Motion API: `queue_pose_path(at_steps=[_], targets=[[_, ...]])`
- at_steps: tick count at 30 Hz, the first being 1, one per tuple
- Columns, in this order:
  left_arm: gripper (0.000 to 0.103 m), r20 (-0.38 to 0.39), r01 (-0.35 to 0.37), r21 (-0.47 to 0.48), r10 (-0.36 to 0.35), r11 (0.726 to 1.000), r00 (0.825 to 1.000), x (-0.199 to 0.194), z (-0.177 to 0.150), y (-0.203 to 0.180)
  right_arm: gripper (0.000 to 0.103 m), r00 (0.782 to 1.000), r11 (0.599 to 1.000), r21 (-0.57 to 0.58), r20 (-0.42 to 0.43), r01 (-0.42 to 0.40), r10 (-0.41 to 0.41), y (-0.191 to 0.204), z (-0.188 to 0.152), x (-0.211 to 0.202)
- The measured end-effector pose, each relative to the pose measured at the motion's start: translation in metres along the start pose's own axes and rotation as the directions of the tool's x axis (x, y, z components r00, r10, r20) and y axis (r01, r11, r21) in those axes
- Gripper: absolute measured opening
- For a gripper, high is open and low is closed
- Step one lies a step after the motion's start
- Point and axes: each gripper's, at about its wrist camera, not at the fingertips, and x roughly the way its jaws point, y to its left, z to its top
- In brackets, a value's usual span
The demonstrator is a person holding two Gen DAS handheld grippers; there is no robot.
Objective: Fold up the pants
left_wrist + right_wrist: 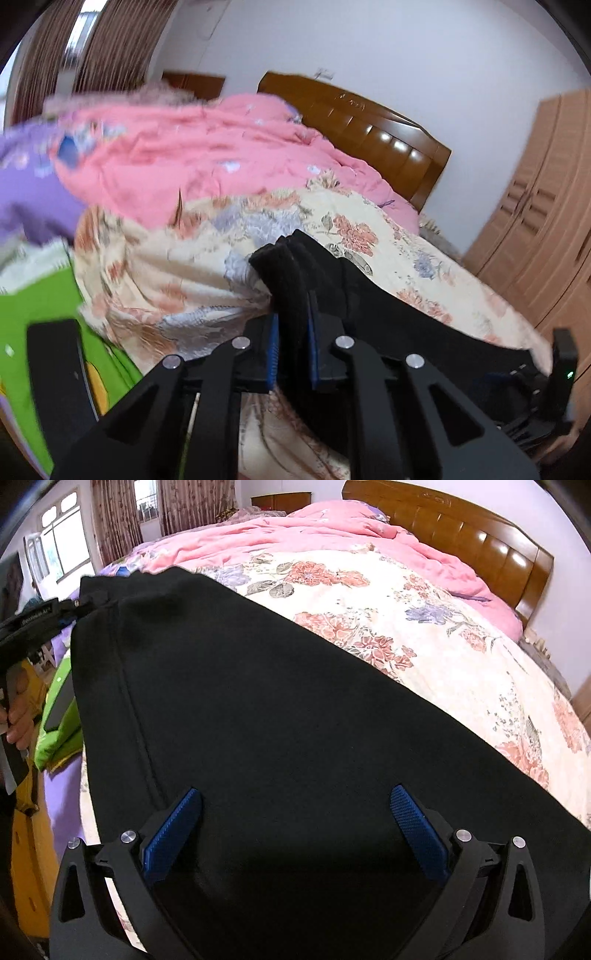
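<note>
The black pants point(280, 716) lie spread across the floral bedspread point(424, 627), filling most of the right wrist view. My left gripper point(292, 347) is shut on a bunched edge of the pants point(295, 273), which stretch off to the right. It also shows in the right wrist view point(79, 603) holding the far left corner of the pants. My right gripper point(295, 812) is open, its blue pads point(173, 830) wide apart just above the near part of the pants. It appears at the right edge of the left wrist view point(554, 373).
A pink quilt point(207, 155) is heaped at the head of the bed, below the wooden headboard point(465, 531). A green bag point(59, 716) and purple sheet point(26, 184) lie at the left. A wooden wardrobe point(546, 206) stands right. Curtained windows point(122, 520) are behind.
</note>
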Motion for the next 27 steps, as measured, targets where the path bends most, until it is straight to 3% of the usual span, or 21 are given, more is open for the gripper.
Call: queue_pose_path(at_steps=[5,7,10,12,15,17,19,20,25,27], targets=[[0.014,0.018,-0.096,0.077,0.094,0.992,0.995,-0.006,0.000,-0.019,0.099,1.000,1.000,0.004,0.003,-0.004,0.004,-0.001,-0.002,-0.002],[0.014,0.033,-0.103,0.056,0.101,0.993,0.994,-0.010,0.000,-0.018,0.099,1.000,1.000,0.004,0.003,-0.001,0.001,-0.001,-0.002,-0.002],[0.009,0.090,-0.185,0.074,0.179,0.980,0.980,-0.025,0.001,-0.024,0.099,1.000,1.000,0.004,0.005,-0.002,0.001,-0.001,-0.003,-0.003],[0.000,0.148,-0.159,0.099,0.143,0.982,0.979,-0.044,0.003,-0.033,0.099,1.000,1.000,0.004,0.005,-0.001,0.001,-0.001,-0.003,-0.003],[0.000,0.097,-0.091,0.077,0.083,0.993,0.992,-0.036,0.011,-0.028,0.099,1.000,1.000,0.004,0.006,-0.001,0.001,-0.002,-0.004,-0.003],[0.001,0.056,-0.044,-0.006,0.044,0.999,0.997,-0.026,0.014,-0.010,0.099,1.000,1.000,0.005,0.007,-0.003,0.003,-0.002,-0.004,-0.003],[0.040,0.048,0.023,-0.141,-0.016,0.990,0.999,-0.020,0.012,0.015,0.099,1.000,1.000,0.006,0.008,-0.002,0.002,-0.002,-0.004,-0.004],[0.072,0.067,0.045,-0.209,-0.032,0.977,0.997,-0.020,0.010,0.032,0.099,1.000,1.000,0.007,0.008,-0.002,0.002,-0.003,-0.004,-0.003],[0.070,0.010,0.111,-0.302,-0.113,0.947,0.994,-0.004,0.003,0.066,0.099,1.000,1.000,0.008,0.007,-0.002,0.002,-0.002,-0.003,-0.003],[0.068,-0.012,0.107,-0.299,-0.116,0.948,0.993,0.005,0.001,0.070,0.099,1.000,1.000,0.008,0.007,0.000,0.000,-0.002,-0.003,-0.003]])
